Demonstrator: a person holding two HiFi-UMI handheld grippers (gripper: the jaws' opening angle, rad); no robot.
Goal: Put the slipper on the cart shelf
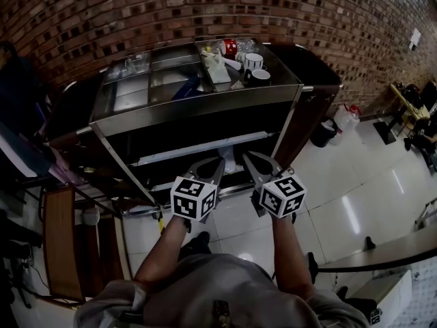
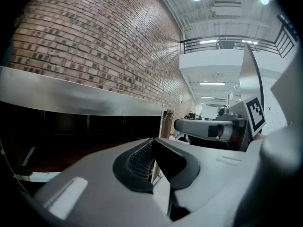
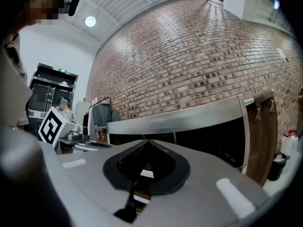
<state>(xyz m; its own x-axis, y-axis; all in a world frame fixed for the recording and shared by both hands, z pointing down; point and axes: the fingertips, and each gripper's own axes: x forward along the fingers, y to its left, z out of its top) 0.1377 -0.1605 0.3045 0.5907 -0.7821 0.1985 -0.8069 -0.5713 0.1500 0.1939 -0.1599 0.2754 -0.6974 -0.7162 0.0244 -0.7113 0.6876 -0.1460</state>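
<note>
We're holding the left gripper (image 1: 219, 162) and right gripper (image 1: 246, 156) side by side just in front of the cart (image 1: 205, 110), both pinched together on nothing; honestly can't tell where the slipper is on it

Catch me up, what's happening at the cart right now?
A person stands facing the metal cart by the brick wall, holding the left gripper and right gripper side by side in front of its dark lower shelves. Both grippers' jaws are together with nothing between them. Mugs and other small items sit on the cart's top. I can't pick out a slipper in any view, so nothing is in hand yet.
</note>
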